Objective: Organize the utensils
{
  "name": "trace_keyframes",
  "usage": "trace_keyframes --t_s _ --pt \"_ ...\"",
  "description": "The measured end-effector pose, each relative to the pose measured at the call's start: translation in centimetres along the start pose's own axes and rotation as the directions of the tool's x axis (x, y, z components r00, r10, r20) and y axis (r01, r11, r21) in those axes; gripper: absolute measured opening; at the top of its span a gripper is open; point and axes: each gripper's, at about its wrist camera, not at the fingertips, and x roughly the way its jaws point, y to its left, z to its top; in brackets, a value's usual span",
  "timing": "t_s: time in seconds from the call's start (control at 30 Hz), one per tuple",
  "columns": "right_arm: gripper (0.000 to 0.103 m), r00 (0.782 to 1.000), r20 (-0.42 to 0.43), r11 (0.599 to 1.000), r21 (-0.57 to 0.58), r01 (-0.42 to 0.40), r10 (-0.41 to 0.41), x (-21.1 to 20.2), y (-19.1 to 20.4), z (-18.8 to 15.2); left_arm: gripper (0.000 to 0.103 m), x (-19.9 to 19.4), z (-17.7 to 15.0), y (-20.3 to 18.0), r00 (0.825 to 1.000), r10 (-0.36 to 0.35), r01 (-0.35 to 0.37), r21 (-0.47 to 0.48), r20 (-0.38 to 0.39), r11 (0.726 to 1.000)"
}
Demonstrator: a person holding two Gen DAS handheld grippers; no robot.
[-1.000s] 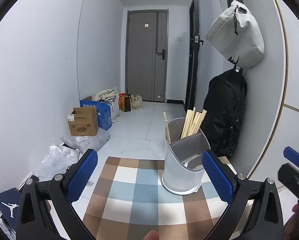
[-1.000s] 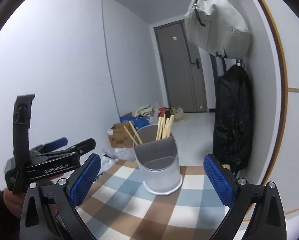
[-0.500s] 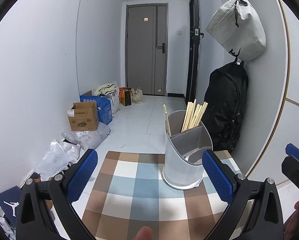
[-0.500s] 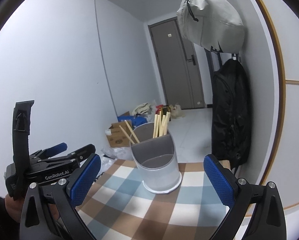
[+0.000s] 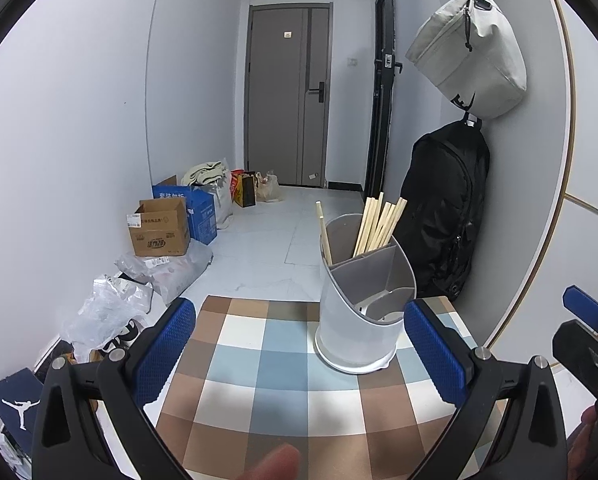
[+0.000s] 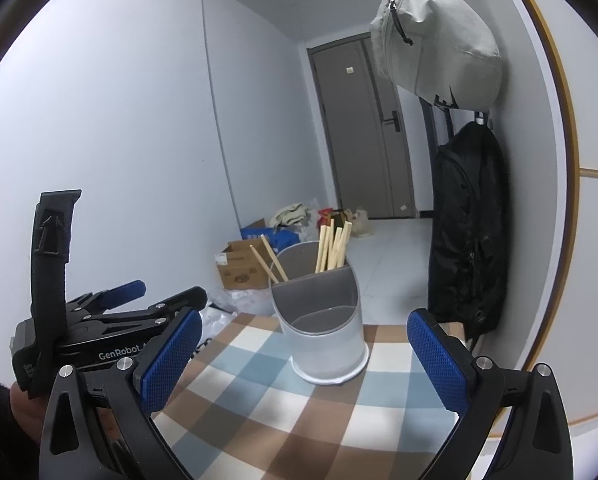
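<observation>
Chopsticks in holder (rear compartment), holder on table

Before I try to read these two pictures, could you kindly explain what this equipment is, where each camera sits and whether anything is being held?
A person holds a hand-operated two-finger gripper in each hand; there is no robot arm. Each picture comes from a fisheye camera on one gripper, looking along its blue-padded fingers. The left gripper and the right gripper both stand open and hold nothing. On the checked tablecloth stands a grey utensil holder with wooden chopsticks in its rear compartments. The front compartment looks empty in the right view. In the right view, the black device at left is the left gripper itself.
</observation>
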Motion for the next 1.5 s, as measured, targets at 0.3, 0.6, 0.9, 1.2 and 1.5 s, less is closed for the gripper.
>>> trace_keyframes --t_s 0.3,0.6,0.9,1.2,1.5 --pt "0.103 1.000 0.003 1.000 0.008 0.000 0.000 -0.25 -0.13 0.07 0.101 0.11 -0.12 0.08 1.000 -0.015 0.015 -0.006 -0.005 1.000" --pt "0.103 1.000 0.002 1.000 0.014 0.001 -0.001 -0.31 -0.22 0.12 0.101 0.21 -0.12 0.22 1.000 -0.014 0.014 -0.012 -0.013 1.000" --pt "0.103 1.000 0.005 1.000 0.008 -0.003 0.003 -0.32 -0.04 0.14 0.101 0.22 -0.18 0.02 1.000 -0.009 0.009 -0.004 -0.012 1.000" --pt "0.103 1.000 0.006 1.000 0.015 -0.001 0.001 -0.35 0.00 0.09 0.101 0.29 -0.21 -0.13 1.000 -0.008 0.008 -0.004 -0.012 1.000" --pt "0.103 1.000 0.003 1.000 0.011 -0.004 0.003 -0.28 0.19 0.00 0.101 0.24 -0.28 -0.23 1.000 -0.001 0.001 0.005 -0.003 1.000"
